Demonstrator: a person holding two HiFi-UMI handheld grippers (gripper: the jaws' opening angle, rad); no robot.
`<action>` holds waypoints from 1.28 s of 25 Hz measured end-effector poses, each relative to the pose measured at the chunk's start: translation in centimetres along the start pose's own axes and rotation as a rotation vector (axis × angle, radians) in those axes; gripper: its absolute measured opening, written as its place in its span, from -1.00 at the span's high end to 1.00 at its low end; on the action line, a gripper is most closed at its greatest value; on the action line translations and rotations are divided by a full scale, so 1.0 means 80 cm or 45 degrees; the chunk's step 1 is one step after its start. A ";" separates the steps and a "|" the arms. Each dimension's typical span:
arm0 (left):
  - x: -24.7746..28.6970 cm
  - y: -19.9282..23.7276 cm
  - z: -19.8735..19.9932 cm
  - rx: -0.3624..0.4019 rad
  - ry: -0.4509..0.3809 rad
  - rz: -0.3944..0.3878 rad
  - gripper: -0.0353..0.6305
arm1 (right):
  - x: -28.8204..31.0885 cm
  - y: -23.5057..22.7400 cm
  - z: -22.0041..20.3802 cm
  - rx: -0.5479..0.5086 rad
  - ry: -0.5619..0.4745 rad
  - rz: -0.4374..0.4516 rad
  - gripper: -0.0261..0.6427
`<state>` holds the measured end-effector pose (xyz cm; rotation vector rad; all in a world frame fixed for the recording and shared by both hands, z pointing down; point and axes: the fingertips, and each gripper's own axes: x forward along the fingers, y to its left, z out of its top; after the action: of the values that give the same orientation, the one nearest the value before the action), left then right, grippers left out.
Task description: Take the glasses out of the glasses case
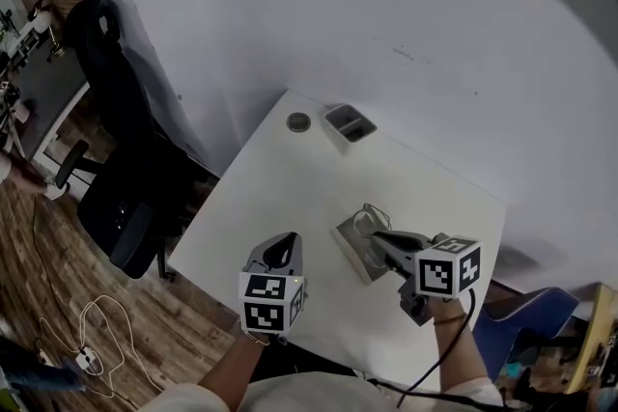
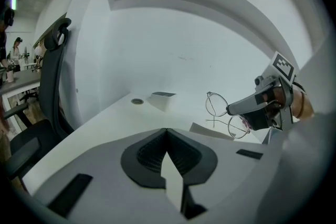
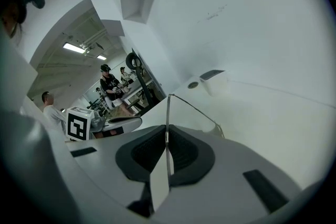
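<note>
Left gripper view: glasses (image 2: 221,111) look lifted clear of the glasses case (image 2: 209,131) on the table, right gripper (image 2: 233,109) clamped on their frame. Left gripper (image 2: 167,139) closed on nothing. Removal looks essentially done; set-down probably left.

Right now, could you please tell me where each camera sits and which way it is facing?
Head view: on the person's head, steeply down at the table; left gripper, right gripper, forearms show.
Left gripper view: along its own shut, empty jaws toward the glasses the right gripper holds.
Right gripper view: along jaws shut on the glasses, toward the room.
Shared: all see the tray.
</note>
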<state>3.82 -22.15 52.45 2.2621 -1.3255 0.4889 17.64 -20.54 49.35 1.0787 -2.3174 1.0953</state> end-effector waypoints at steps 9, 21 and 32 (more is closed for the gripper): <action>-0.013 -0.020 0.070 0.061 -0.158 -0.059 0.88 | -0.053 0.030 0.051 -0.095 -0.212 -0.074 0.79; -0.024 -0.073 0.150 0.174 -0.331 -0.162 0.88 | -0.146 0.024 0.090 -0.129 -0.596 -0.397 0.79; -0.029 -0.112 0.175 0.223 -0.394 -0.226 0.88 | -0.210 0.011 0.097 0.017 -0.938 -0.588 0.79</action>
<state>11.57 -24.54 37.71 2.6562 -1.2455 0.2049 27.79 -18.00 34.08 2.1646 -2.3297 0.5835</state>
